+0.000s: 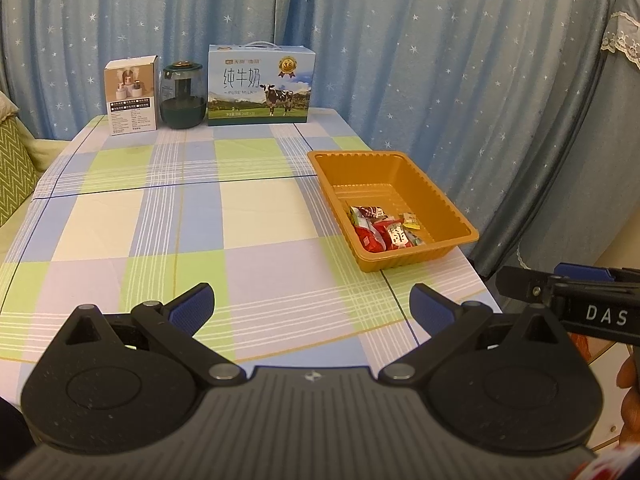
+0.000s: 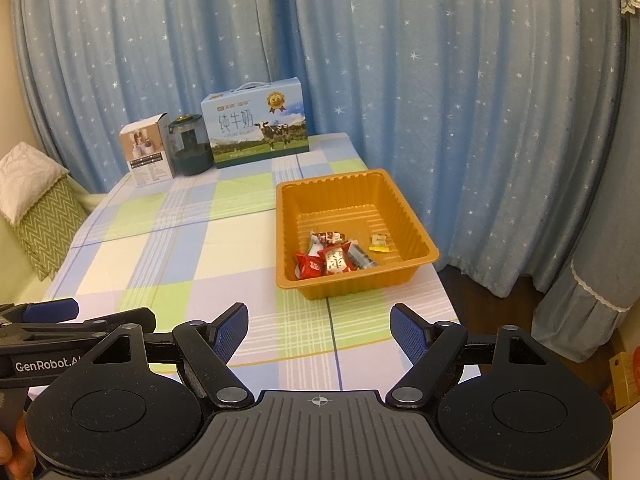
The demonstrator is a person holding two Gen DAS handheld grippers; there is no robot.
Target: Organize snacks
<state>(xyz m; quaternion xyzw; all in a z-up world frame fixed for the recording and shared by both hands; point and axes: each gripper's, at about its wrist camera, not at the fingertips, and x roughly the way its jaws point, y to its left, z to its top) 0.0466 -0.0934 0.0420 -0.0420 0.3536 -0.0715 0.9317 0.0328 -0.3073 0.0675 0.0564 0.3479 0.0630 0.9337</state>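
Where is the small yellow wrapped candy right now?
In both wrist views, the small yellow wrapped candy lies inside the orange plastic tray, just right of the red wrapped snacks.

Tablecloth: plaid of pale green, light blue, lilac and cream, white and navy lines
Tray: orange-gold, ribbed walls
Snacks: mostly red wrappers, one yellow
Curtain: light blue, white stars
Milk carton: blue-green, black-and-white cow
Jar: dark green
Small box: white and tan
Cushion: green-white zigzag
Gripper pads: blue on black
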